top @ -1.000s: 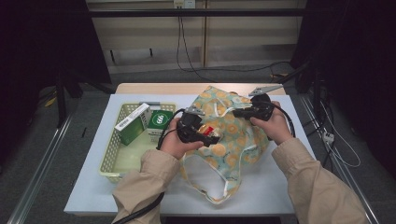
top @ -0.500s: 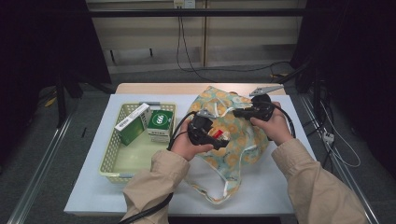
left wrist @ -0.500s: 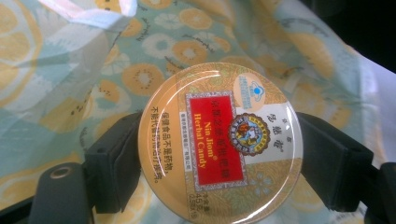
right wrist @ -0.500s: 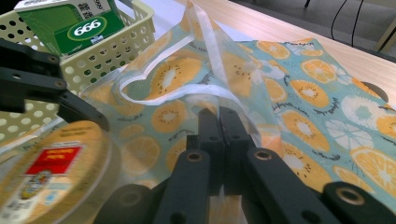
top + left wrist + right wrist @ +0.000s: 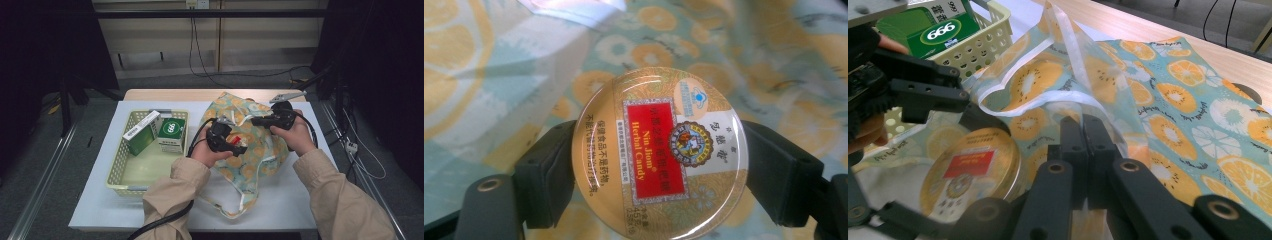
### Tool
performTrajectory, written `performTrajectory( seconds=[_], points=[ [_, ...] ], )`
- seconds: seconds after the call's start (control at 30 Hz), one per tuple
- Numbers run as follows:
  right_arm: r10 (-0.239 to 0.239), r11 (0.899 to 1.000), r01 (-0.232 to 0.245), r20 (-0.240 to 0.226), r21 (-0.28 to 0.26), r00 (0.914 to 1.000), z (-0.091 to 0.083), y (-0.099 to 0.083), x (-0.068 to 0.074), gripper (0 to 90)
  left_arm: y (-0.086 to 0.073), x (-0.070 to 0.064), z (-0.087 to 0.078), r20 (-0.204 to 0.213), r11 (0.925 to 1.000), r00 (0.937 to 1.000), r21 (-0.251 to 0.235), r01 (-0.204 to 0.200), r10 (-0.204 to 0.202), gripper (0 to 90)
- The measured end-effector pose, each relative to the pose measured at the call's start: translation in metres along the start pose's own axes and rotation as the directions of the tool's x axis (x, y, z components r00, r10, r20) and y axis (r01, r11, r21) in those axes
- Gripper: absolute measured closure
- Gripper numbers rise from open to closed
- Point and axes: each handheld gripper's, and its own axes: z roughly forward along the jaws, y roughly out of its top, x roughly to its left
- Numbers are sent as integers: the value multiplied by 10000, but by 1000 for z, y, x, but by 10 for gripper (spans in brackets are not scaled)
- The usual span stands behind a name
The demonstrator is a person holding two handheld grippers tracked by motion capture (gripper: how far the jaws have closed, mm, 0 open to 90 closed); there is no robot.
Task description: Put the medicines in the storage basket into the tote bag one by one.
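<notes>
Now, near to far:

Left gripper: low centre of the left gripper view, the left gripper (image 5: 659, 165) has its two black jaws clamped on the rim of a round gold candy tin (image 5: 660, 155), label facing the camera, printed "Nin Jiom Herbal Candy".

What has changed: compared with a second ago in the high view, the left gripper (image 5: 235, 146) has moved rightward from near the basket to over the bag, centre of the frame. The tin (image 5: 239, 140) shows there as a small red and gold spot.

Meaning for the work: my judgement is that the tin is being carried to the bag's mouth, with the drop inside not yet made.

Right gripper: lower centre of the right gripper view, the right gripper (image 5: 1083, 150) has its jaws pressed together on the edge of the bag, beside its white drawstring, lifting the opening. In the high view it sits right of centre (image 5: 260, 121).

Bag: a teal fabric bag (image 5: 250, 145) printed with orange slices, crumpled, centre to lower centre of the high view, with a white cord trailing toward the bottom edge.

Basket: a pale yellow basket (image 5: 116, 170), left of centre, holding two green boxes (image 5: 157, 134) at its far end.

Surface: a white table (image 5: 300, 205) with a wooden strip along the far edge.

Room: dark surrounds, a pale panelled wall at the top of the frame, black cables hanging down it and running along the floor.
</notes>
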Motion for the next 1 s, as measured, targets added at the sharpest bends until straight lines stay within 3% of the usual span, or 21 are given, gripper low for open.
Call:
performTrajectory(
  seconds=[0.5, 0.77, 1.0],
  points=[
    [-13, 10000, 13, -198, -20, 9998, -3, -2, 2, 899, 6, 16, -5, -532, 9996, 9983, -162, 211, -219, 207],
    [88, 9999, -92, -332, -111, 9994, -2, -3, 1, 899, 8, 12, 8, -442, 9999, 9990, 5, 115, -114, 207],
    [181, 9998, -185, -476, -69, 9987, 0, -5, 1, 899, 20, 26, 22, -706, 9999, 9974, 16, 135, -133, 206]
  ],
)
